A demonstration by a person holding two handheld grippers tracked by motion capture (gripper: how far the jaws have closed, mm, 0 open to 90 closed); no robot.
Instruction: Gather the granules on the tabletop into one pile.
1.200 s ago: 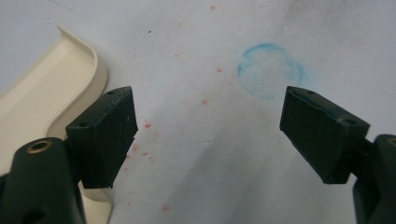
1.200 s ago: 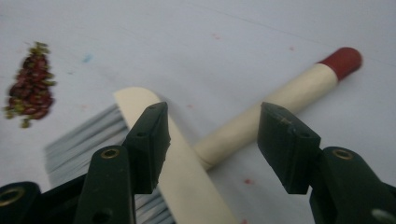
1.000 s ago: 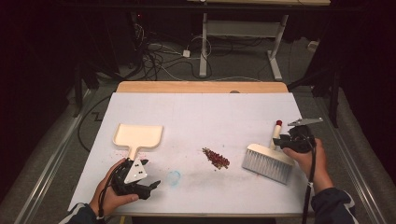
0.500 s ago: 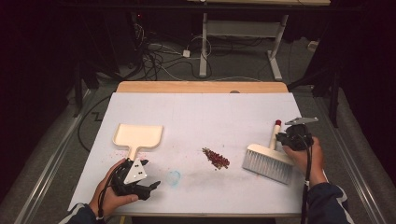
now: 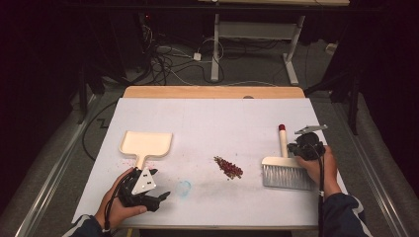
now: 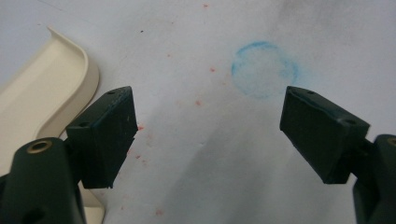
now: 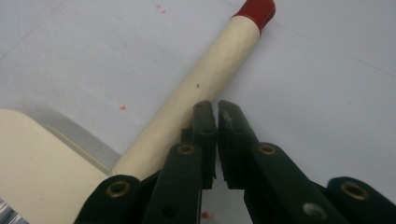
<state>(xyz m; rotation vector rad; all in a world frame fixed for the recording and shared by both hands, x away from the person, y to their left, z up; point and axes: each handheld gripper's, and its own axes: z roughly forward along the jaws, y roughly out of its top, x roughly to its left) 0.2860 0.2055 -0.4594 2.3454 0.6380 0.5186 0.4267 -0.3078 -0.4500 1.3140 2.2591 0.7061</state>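
Meanwhile, at the desk: two hand-held grippers, a brush, a dustpan and a spill

Down at the near left corner, the left hand-held gripper [image 5: 157, 196] rests in the person's left hand [image 5: 114, 207], low over the white desk [image 5: 217, 123]. Its jaws are spread wide with nothing between them; in the left gripper view [image 6: 208, 135] they frame bare desk surface dotted with tiny red specks. A faint blue ring [image 5: 184, 187] drawn on the desk lies just ahead of the jaws, nearer the right one in that view [image 6: 264, 70]. Just beyond the gripper sits the cream dustpan [image 5: 146, 143], its handle pointing back toward the hand; its curved rim shows at the left edge of the left gripper view [image 6: 44, 93].

Over at the right side, the right hand-held gripper [image 5: 292, 148] is held in the right hand [image 5: 316, 165]. Its jaws are pressed together on nothing, as the right gripper view [image 7: 215, 109] shows, their tips lying right beside the brush's cream handle [image 7: 201, 93], which ends in a red cap [image 7: 256, 10]. The brush [image 5: 285, 168] lies flat on the desk, bristles toward the person, handle pointing away.

Between the two tools, near the middle of the desk, lies a small heap of dark red crumbs [image 5: 228, 167], well apart from both grippers.
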